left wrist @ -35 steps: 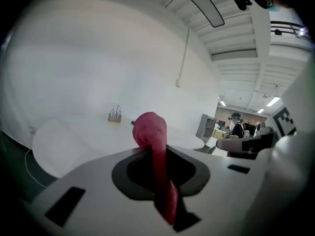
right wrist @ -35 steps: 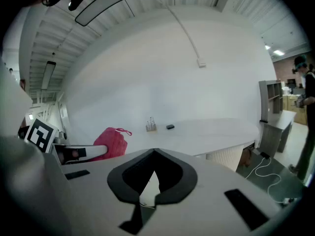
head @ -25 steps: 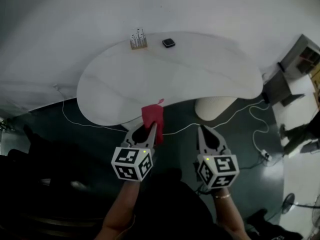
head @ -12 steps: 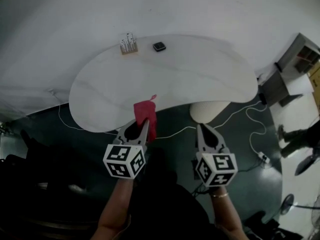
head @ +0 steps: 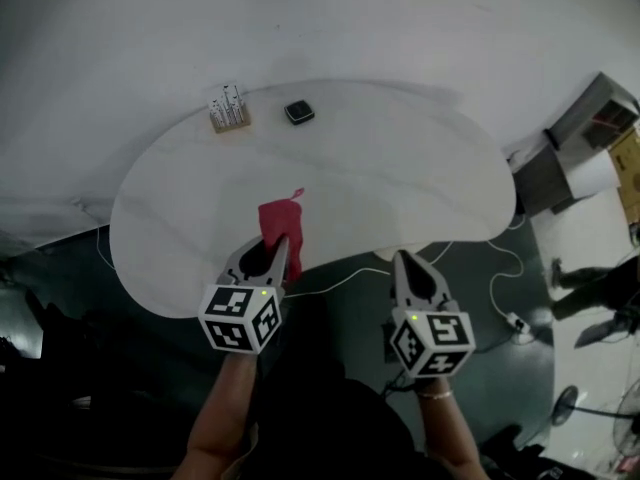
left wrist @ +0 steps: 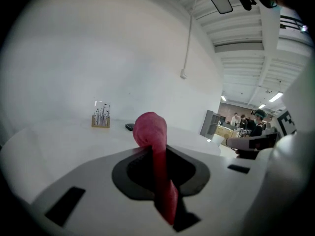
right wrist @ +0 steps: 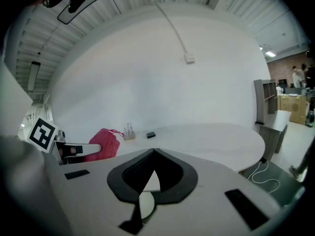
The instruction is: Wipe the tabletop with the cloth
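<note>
Left gripper (head: 284, 242): fingers clamped on red cloth (head: 279, 216), over white surface (head: 400, 168). Right gripper (head: 401, 259): fingers closed, empty, at the surface's near edge.

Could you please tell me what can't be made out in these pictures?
- Whether the cloth touches the tabletop: the head view looks down on it, and in the left gripper view the bunched cloth hides its own underside.
- The items in the wooden holder: too small in every view.
- The small dark object: too small to identify.
</note>
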`<act>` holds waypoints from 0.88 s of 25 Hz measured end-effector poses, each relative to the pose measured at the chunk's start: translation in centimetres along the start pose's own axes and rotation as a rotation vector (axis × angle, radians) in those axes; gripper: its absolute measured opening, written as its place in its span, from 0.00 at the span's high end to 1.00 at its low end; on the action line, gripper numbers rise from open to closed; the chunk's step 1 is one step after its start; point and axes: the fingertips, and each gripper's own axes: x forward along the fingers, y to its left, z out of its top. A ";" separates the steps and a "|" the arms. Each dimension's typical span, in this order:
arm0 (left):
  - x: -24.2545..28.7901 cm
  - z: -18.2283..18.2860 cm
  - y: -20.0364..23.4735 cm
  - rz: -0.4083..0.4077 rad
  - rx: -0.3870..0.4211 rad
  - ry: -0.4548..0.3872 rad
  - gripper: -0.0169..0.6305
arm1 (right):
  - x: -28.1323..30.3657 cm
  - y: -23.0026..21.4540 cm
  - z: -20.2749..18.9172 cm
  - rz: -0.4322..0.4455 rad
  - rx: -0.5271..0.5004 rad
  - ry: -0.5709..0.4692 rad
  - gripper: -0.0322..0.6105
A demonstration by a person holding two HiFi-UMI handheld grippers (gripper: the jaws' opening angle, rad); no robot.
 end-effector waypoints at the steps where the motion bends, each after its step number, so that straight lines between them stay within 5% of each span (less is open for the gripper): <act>1: 1.1 0.5 0.6 -0.004 -0.002 0.004 0.89 | 1.1 -0.2 0.5 -0.008 -0.001 0.003 0.95; 12: 11.0 5.5 5.5 -0.068 0.001 0.055 0.89 | 12.4 -0.2 4.9 -0.038 -0.023 0.031 0.95; 22: 16.3 6.2 5.0 -0.123 -0.037 0.111 0.89 | 16.4 -1.4 6.4 -0.041 -0.032 0.057 0.95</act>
